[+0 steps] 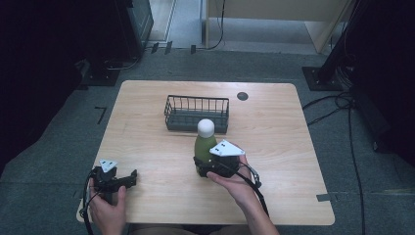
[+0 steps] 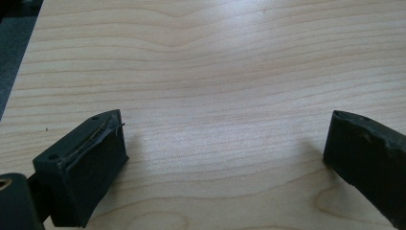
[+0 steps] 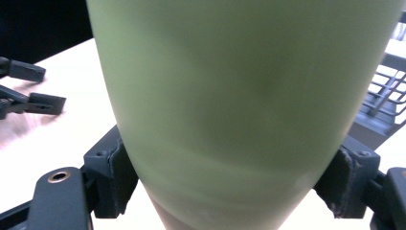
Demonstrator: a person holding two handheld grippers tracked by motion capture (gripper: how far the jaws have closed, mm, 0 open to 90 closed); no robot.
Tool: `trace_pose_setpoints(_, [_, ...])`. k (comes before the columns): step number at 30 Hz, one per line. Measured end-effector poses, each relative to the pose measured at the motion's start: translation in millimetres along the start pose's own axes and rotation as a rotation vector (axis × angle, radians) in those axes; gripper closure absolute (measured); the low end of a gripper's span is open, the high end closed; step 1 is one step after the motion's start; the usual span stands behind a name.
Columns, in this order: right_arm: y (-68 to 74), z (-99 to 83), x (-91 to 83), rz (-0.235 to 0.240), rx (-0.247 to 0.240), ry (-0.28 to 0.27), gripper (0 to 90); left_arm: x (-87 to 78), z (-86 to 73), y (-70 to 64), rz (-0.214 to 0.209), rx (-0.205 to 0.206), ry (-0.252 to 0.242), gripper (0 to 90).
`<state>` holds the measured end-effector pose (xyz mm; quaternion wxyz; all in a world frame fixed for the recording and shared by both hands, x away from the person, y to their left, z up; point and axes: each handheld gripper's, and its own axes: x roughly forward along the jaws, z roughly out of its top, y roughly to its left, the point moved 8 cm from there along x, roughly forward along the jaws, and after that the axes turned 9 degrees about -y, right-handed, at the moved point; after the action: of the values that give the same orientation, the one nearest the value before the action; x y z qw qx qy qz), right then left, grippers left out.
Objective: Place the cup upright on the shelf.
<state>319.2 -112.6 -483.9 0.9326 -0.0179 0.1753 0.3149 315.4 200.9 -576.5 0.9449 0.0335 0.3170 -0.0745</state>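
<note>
The right gripper [image 1: 204,167] clamps the green bottle [image 1: 205,145] low, just before the wire basket [image 1: 196,113] — keep it upright, lift clear of the rim; the left gripper [image 1: 126,179] rests wide open.

A round dark disc [image 1: 242,96] sits near the wooden table's [image 1: 293,161] far edge, cables [image 1: 342,105] trailing over grey carpet [image 1: 58,147].

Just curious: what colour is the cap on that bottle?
White, on the green bottle's rounded cap; high view shows it best.
</note>
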Motion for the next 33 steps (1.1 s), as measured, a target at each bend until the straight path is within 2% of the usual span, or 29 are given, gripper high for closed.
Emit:
trace_pose_setpoints(6, [-0.2, 8.5, 1.5, 0.026, 0.004, -0.013, 20.3, 0.1, 0.1, -0.1, 0.002, -0.003, 0.000, 1.2])
trace_pose_setpoints(16, [-10.3, 36.1, 3.5, 0.012, -0.001, -0.039, 20.3, 1.0, 0.8, -1.2, 0.006, -0.009, -0.001, 1.2])
trace_pose_setpoints(21, [-20.6, 53.3, 7.9, -0.002, -0.002, -0.051, 20.3, 1.1, 0.9, -1.2, 0.006, -0.009, -0.003, 1.2])
trace_pose_setpoints(22, [-25.9, 60.6, 10.9, -0.005, 0.013, -0.052, 20.3, 1.1, 0.9, -1.2, 0.006, -0.009, -0.003, 1.2])
trace_pose_setpoints(29, [-38.8, 83.1, 18.3, -0.026, 0.012, -0.073, 20.4, 1.1, 0.8, -1.2, 0.006, -0.009, -0.002, 1.2])
trace_pose_setpoints(33, [-46.9, 92.1, 22.4, -0.040, 0.029, -0.079, 20.3, 1.0, 0.8, -1.2, 0.006, -0.009, -0.002, 1.2])
